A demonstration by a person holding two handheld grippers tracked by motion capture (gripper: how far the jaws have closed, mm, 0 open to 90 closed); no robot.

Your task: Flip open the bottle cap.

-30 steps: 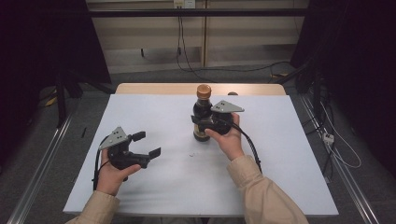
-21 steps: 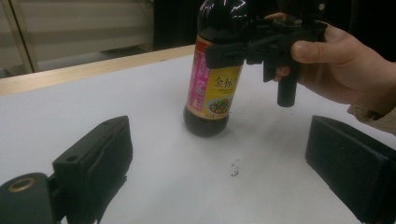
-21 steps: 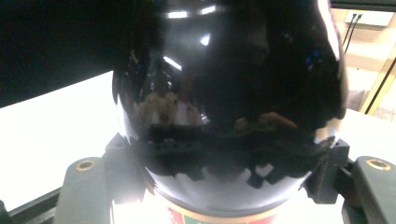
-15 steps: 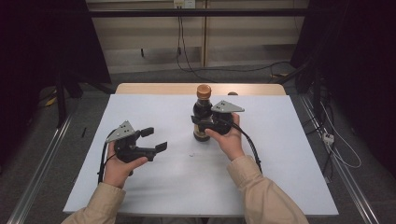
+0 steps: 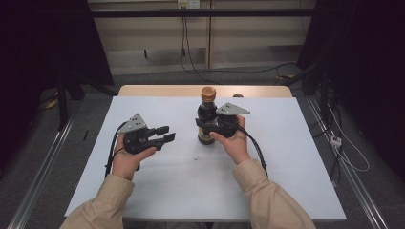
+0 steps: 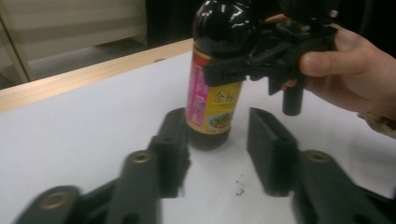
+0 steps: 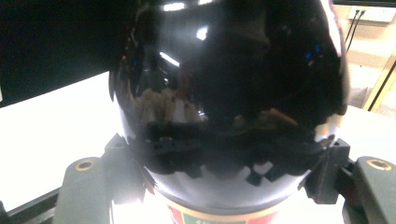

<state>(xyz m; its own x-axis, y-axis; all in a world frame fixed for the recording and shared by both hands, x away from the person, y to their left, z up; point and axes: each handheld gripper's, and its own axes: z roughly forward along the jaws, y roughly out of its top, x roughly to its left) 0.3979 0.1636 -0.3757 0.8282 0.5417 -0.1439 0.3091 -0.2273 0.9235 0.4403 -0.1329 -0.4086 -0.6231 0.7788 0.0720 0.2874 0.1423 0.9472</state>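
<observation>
A dark soy sauce bottle [image 5: 207,119] with an orange-brown cap stands upright at the middle of the white table [image 5: 286,157]. My right gripper [image 5: 203,125] is shut on its body from the right, and the glossy black glass [image 7: 229,93] sits between the jaws of that gripper [image 7: 229,172]. My left gripper [image 5: 168,133] hovers to the left of the bottle and points at it. Its jaws have just been closing, with nothing between them and a gap still showing. In the left gripper view the bottle [image 6: 217,70] stands beyond the left gripper [image 6: 217,119], with the right gripper [image 6: 261,60] clamped on it.
A wooden table edge [image 5: 157,90] runs along the far side, with cables on the floor behind it. Small dark specks [image 5: 196,157] lie on the white surface in front of the bottle. Metal rails flank the table left and right.
The left gripper has moved right and a little up toward the bottle, and its jaws have narrowed. The right gripper and bottle have stayed put.
</observation>
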